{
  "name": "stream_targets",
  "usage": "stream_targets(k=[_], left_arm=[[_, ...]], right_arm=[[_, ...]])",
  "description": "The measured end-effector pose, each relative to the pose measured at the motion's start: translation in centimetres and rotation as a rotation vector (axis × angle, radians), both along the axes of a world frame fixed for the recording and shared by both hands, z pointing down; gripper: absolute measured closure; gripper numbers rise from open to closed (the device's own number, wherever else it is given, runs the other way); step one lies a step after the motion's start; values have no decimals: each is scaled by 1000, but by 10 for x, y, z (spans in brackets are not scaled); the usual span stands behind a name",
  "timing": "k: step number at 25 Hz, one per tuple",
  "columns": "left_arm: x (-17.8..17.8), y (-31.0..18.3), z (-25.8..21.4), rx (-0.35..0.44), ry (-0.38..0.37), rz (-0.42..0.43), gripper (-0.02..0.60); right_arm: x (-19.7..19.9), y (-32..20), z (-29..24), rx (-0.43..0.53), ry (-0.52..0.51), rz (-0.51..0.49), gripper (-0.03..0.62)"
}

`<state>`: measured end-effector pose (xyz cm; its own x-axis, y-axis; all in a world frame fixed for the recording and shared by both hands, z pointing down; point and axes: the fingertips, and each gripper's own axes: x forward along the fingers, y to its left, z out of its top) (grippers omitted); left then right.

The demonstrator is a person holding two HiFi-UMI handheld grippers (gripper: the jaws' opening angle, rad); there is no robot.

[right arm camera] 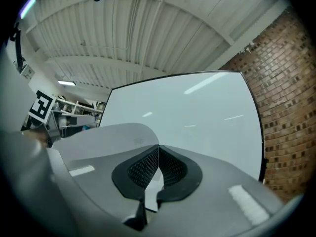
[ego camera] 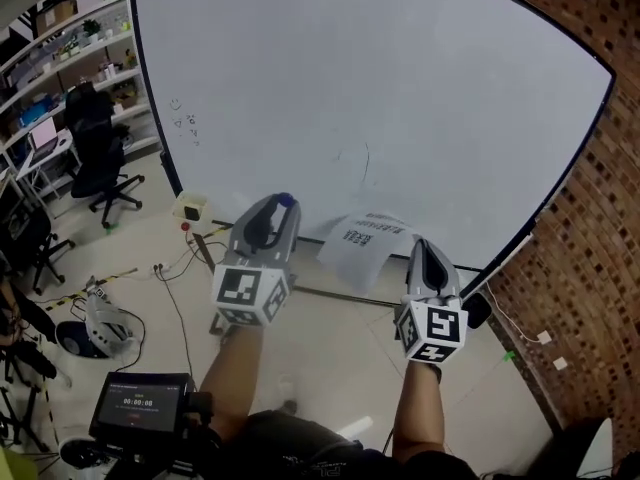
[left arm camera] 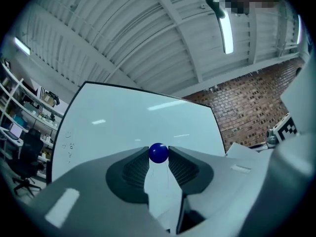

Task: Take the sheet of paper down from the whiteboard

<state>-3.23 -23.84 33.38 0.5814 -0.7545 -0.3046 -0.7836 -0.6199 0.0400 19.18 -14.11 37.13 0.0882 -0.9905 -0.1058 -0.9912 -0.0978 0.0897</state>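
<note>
The whiteboard (ego camera: 380, 88) stands against the brick wall and fills the top of the head view; a few small marks show near its left edge. My right gripper (ego camera: 424, 246) is shut on the white printed sheet of paper (ego camera: 365, 240), which hangs off the board, curled, to the left of the jaws. In the right gripper view the paper (right arm camera: 111, 139) runs from the closed pads (right arm camera: 148, 167) leftwards. My left gripper (ego camera: 285, 204) is shut on a blue round magnet (left arm camera: 158, 152), pinched at its fingertips in front of the whiteboard (left arm camera: 138, 122).
A brick wall (ego camera: 590, 268) stands to the right. Left of the board are shelves (ego camera: 60, 48), a black office chair (ego camera: 100, 158), a white box (ego camera: 190, 208) and cables on the floor. A small screen device (ego camera: 140, 403) sits by the person's left arm.
</note>
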Motion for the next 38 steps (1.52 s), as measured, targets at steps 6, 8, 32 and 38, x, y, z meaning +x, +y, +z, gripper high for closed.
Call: stream_targets(k=[6,8,32,38], left_arm=[[-21,83,47,-71,-23,-32,459],[-24,102,58,-102,-35,-29,459],[-29,116,66,-142,-122,13,458],[-20,120,66,-133,-129,18,458]], right_arm=[[-20,79,35,-66,31,21,582],[-24,98,43,-84,10,18,582],[-63,105,30,-48,-23,46,582],[-61,104,33,-55,-17,41,582]])
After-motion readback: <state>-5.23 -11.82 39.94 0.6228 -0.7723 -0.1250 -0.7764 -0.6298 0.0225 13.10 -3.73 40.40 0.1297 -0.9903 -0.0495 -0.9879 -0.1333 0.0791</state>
